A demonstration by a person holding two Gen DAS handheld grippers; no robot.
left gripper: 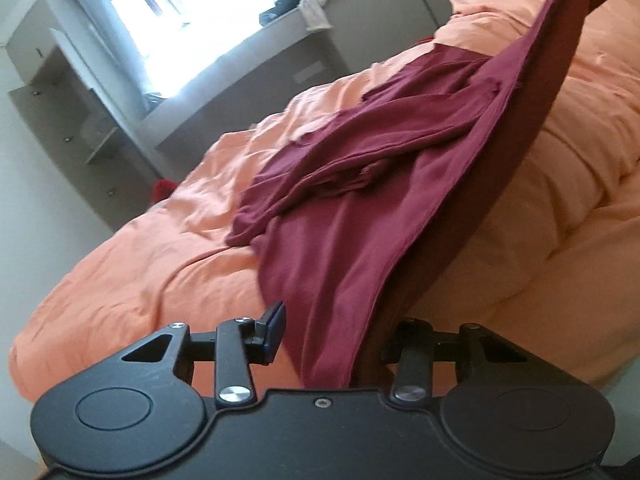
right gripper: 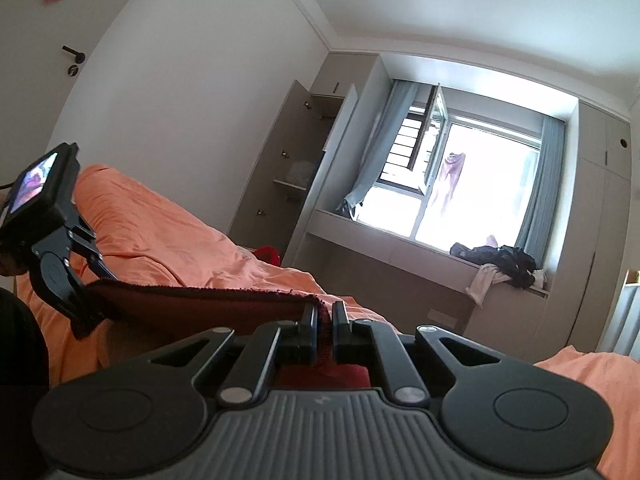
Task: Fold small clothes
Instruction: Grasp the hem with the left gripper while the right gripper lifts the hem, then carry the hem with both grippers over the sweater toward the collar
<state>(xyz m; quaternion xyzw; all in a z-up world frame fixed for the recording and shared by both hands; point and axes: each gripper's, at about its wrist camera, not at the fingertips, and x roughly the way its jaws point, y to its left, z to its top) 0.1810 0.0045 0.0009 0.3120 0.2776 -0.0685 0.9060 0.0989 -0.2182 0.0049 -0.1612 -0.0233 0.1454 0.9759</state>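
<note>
A dark red garment (left gripper: 360,208) is lifted above the orange bed cover (left gripper: 152,264), its sleeves trailing on the bed. In the left wrist view its edge runs down between my left gripper's (left gripper: 324,332) fingers; the right finger is hidden behind the cloth. In the right wrist view my right gripper (right gripper: 325,320) is shut on the garment's hem (right gripper: 224,304), which stretches taut to the left gripper (right gripper: 86,310), also clamped on that hem.
The orange bed cover (right gripper: 160,232) fills the lower views. A window bench (right gripper: 400,264) with a pile of dark clothes (right gripper: 500,260) stands beyond the bed. An open wardrobe (right gripper: 288,160) is left of the window. A small red item (left gripper: 162,190) lies beside the bed.
</note>
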